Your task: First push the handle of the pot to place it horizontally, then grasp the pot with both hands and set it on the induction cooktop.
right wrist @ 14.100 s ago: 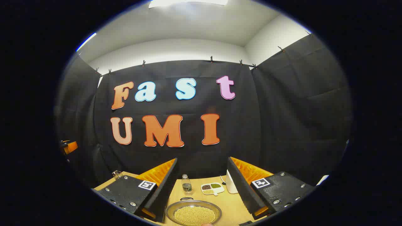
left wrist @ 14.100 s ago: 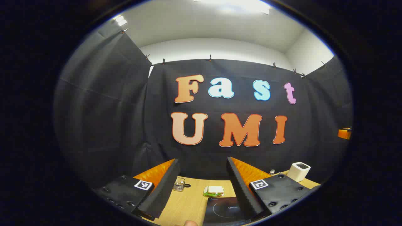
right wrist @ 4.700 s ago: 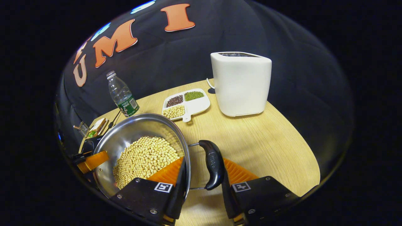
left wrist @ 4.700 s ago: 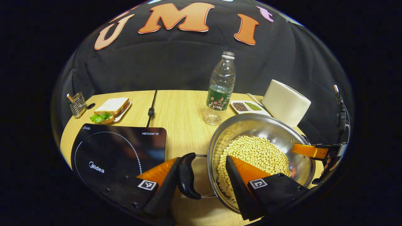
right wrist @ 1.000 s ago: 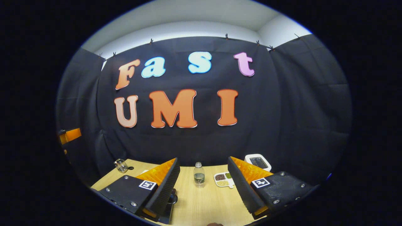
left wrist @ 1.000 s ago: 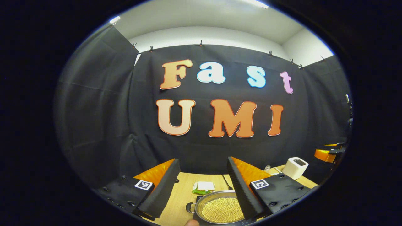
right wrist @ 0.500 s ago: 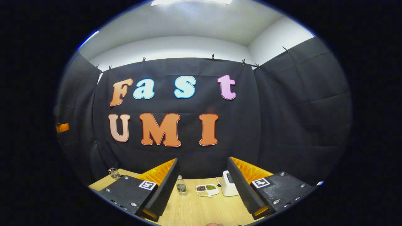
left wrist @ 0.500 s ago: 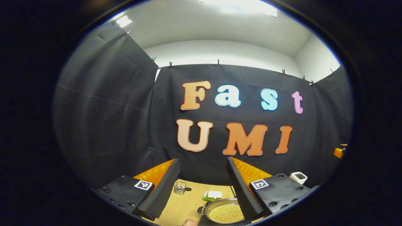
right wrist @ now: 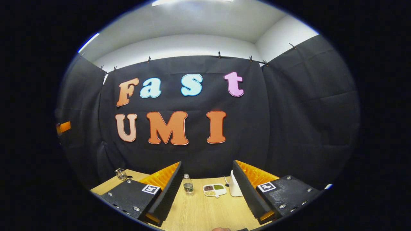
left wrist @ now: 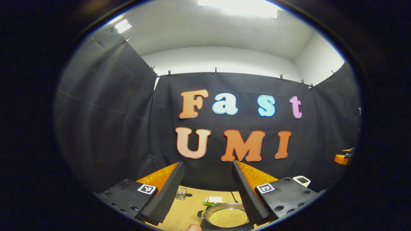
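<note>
The pot (left wrist: 228, 217), full of pale beans, sits on the dark induction cooktop (left wrist: 205, 227) low in the left gripper view, so your task looks done. Your left gripper (left wrist: 205, 192) is raised, fingers spread wide, gripping nothing. Your right gripper (right wrist: 205, 192) is likewise wide apart and empty above the table (right wrist: 205, 213), near a bottle (right wrist: 188, 185) and toaster (right wrist: 235, 189).

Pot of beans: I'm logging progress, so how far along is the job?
Looks done: the pot sits on the dark induction cooktop, one side handle sticking out level. In hand: nothing; the left gripper and right gripper are raised, open and empty. Left: nothing apparent.
</note>
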Demonstrator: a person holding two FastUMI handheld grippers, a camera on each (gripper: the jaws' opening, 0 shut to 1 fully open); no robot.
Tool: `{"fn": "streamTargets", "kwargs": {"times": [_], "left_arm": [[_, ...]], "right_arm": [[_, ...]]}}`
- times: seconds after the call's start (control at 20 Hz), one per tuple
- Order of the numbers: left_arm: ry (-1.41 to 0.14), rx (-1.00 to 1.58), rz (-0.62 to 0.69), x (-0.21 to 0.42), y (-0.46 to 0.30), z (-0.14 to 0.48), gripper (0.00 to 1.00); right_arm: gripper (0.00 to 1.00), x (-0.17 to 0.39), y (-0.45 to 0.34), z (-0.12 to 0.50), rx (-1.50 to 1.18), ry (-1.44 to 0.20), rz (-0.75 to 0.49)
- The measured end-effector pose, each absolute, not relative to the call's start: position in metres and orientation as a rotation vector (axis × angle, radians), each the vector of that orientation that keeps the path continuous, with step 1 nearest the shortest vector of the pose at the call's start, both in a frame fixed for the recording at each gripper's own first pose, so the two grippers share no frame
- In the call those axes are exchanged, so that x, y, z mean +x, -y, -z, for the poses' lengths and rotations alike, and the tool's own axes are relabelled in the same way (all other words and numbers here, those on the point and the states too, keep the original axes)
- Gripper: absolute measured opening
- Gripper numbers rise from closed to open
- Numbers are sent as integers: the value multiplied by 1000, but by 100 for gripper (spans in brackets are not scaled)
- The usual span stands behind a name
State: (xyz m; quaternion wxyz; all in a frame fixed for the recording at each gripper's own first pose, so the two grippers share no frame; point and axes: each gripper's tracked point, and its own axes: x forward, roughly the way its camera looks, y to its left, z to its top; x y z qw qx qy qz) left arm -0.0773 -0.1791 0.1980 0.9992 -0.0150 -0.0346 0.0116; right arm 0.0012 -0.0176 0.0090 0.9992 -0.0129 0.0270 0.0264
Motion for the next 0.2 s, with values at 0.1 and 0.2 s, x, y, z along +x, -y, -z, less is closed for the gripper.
{"fn": "streamTargets", "kwargs": {"times": [0.1,0.2], "left_arm": [[64,-39,-19,-78,178,-197,99],[56,-46,-24,-77,176,-194,99]], "right_arm": [[88,-1,18,-11,-22,-51,-59],[88,-1,16,-12,-11,-42,-65]]}}
